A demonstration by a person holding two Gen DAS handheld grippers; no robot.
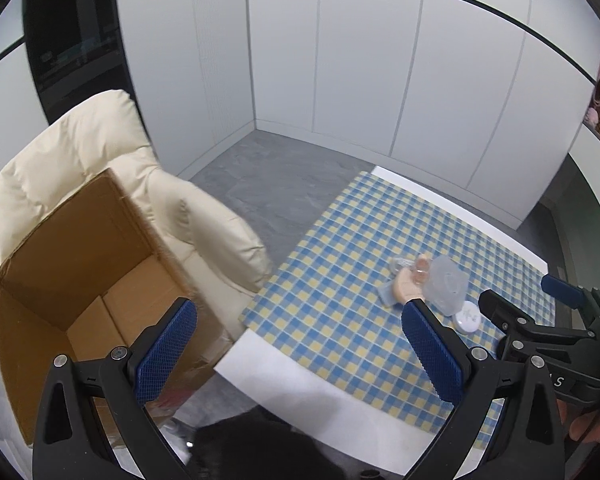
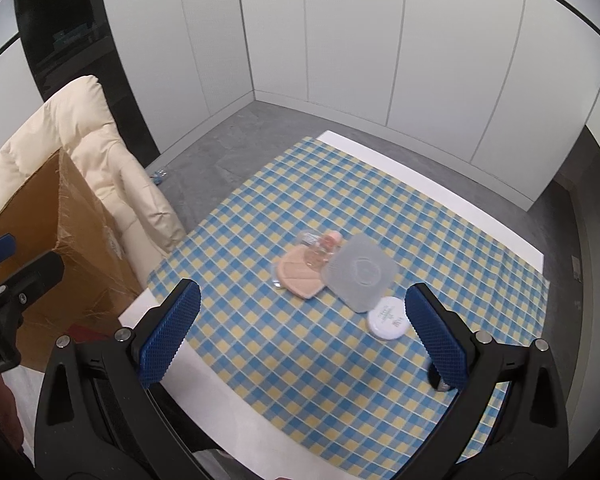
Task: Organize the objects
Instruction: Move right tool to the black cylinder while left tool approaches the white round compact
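A small cluster lies on the checked tablecloth (image 2: 300,360): a translucent square lid (image 2: 358,272), a white round compact (image 2: 389,322), a peach powder puff in a clear case (image 2: 300,278) and a small clear bottle with a pink cap (image 2: 324,248). My right gripper (image 2: 302,336) is open and empty, above the cloth in front of the cluster. My left gripper (image 1: 300,344) is open and empty, over the table's left edge beside an open cardboard box (image 1: 80,280). The cluster also shows in the left wrist view (image 1: 444,284).
The cardboard box sits on a cream padded armchair (image 1: 80,152) left of the white table (image 1: 300,392). The box (image 2: 60,240) and armchair (image 2: 100,140) show in the right wrist view. Grey floor and white wall panels lie behind.
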